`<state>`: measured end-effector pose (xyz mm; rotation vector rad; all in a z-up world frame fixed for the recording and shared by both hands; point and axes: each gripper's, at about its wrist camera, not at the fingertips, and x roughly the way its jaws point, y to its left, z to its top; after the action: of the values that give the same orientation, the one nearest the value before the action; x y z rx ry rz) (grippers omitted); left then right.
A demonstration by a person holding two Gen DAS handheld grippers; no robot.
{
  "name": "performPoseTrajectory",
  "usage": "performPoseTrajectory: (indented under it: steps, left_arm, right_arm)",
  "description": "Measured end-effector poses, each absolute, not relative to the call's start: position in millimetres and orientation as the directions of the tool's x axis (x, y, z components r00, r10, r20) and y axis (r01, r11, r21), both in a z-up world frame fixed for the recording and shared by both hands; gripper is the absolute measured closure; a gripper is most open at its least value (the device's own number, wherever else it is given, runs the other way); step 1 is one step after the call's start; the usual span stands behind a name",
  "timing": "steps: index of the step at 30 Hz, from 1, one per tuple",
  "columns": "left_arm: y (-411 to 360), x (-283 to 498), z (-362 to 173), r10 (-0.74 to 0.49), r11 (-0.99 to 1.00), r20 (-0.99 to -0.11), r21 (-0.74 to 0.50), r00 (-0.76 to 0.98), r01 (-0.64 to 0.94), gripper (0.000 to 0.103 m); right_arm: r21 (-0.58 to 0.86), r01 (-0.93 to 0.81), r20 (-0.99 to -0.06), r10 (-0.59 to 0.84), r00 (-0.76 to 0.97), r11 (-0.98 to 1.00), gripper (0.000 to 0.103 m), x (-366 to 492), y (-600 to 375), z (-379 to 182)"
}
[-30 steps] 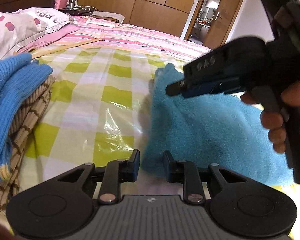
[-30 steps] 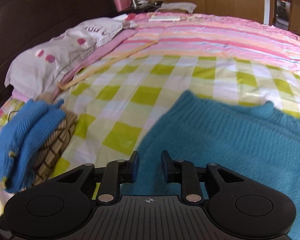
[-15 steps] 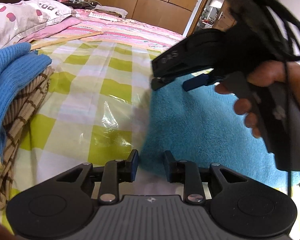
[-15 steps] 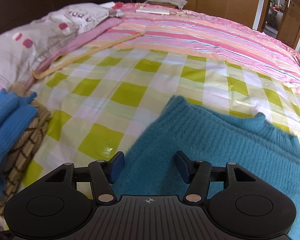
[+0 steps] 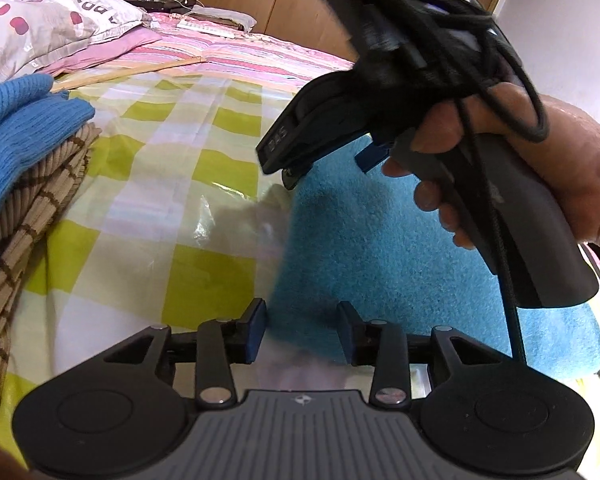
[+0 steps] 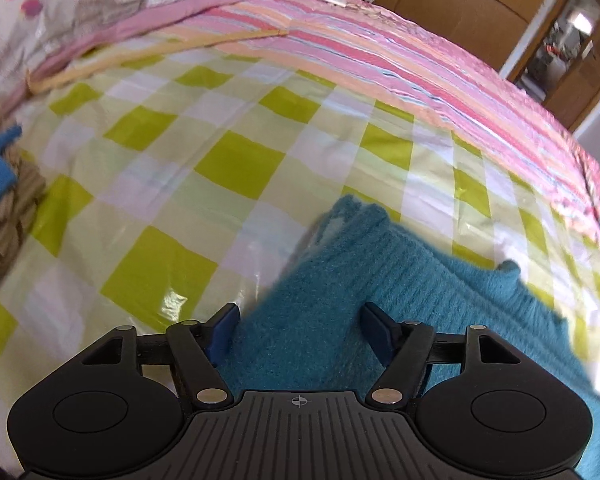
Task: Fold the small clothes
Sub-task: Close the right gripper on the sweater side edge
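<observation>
A teal fuzzy sweater [image 5: 380,248] lies on the green-and-white checked sheet [image 5: 172,184]. It also shows in the right wrist view [image 6: 380,300]. My left gripper [image 5: 302,330] is open, its jaws standing either side of the sweater's near left corner, low over the bed. My right gripper [image 6: 300,330] is open wide over the sweater's left edge, with nothing between its jaws. In the left wrist view the right gripper [image 5: 288,164] is held by a hand above the sweater's far left corner.
A pile of folded clothes, a blue knit [image 5: 16,140] on a brown striped one [image 5: 32,208], sits at the left. Pillows [image 5: 32,28] lie at the far left. A pink striped quilt [image 6: 400,64] covers the far bed. Wooden wardrobes stand behind.
Both grippers have opened, the right one first and wider. The right gripper has moved left and forward over the sweater's far left corner. The left gripper has closed in on the near corner.
</observation>
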<state>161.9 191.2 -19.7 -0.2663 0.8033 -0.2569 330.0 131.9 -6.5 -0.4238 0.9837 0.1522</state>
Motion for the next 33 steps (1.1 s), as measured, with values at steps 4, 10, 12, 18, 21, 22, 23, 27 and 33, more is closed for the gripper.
performPoseTrajectory:
  steps: [4, 10, 12, 18, 21, 22, 23, 27, 33]
  left_arm:
    - [187, 165, -20, -0.319, 0.939, -0.673, -0.320, 0.668, 0.126, 0.057]
    - [184, 167, -21, -0.310, 0.943, -0.675, -0.306, 0.670, 0.129, 0.056]
    - [182, 165, -19, -0.304, 0.946, -0.674, -0.296, 0.673, 0.132, 0.055]
    - [176, 165, -18, -0.287, 0.955, -0.672, -0.260, 0.683, 0.145, 0.054]
    - [173, 163, -16, -0.277, 0.958, -0.666, -0.243, 0.692, 0.150, 0.053]
    - [171, 164, -16, -0.273, 0.960, -0.663, -0.234, 0.697, 0.154, 0.053]
    - [170, 163, -15, -0.270, 0.961, -0.660, -0.225, 0.701, 0.159, 0.051]
    - [164, 160, -14, -0.266, 0.963, -0.651, -0.204, 0.711, 0.173, 0.046]
    - [158, 163, -14, -0.281, 0.958, -0.651, -0.234, 0.705, 0.165, 0.048]
  right_arm:
    - [-0.334, -0.333, -0.826, -0.104, 0.554, 0.882, 0.030, 332, 140, -16]
    - [-0.359, -0.358, -0.820, -0.108, 0.562, 0.862, 0.039, 330, 138, -18]
    - [-0.384, -0.368, -0.811, -0.118, 0.573, 0.847, 0.044, 327, 138, -18]
    - [-0.393, -0.382, -0.800, -0.106, 0.590, 0.836, 0.058, 321, 134, -15]
    - [-0.370, -0.379, -0.801, -0.085, 0.593, 0.848, 0.066, 318, 129, -8]
    - [-0.357, -0.377, -0.803, -0.075, 0.591, 0.855, 0.068, 318, 126, -6]
    - [-0.342, -0.374, -0.805, -0.064, 0.589, 0.862, 0.071, 317, 124, -3]
    - [-0.282, -0.365, -0.807, -0.013, 0.590, 0.887, 0.078, 313, 112, 11]
    - [-0.207, -0.365, -0.800, 0.058, 0.598, 0.908, 0.081, 305, 89, 32]
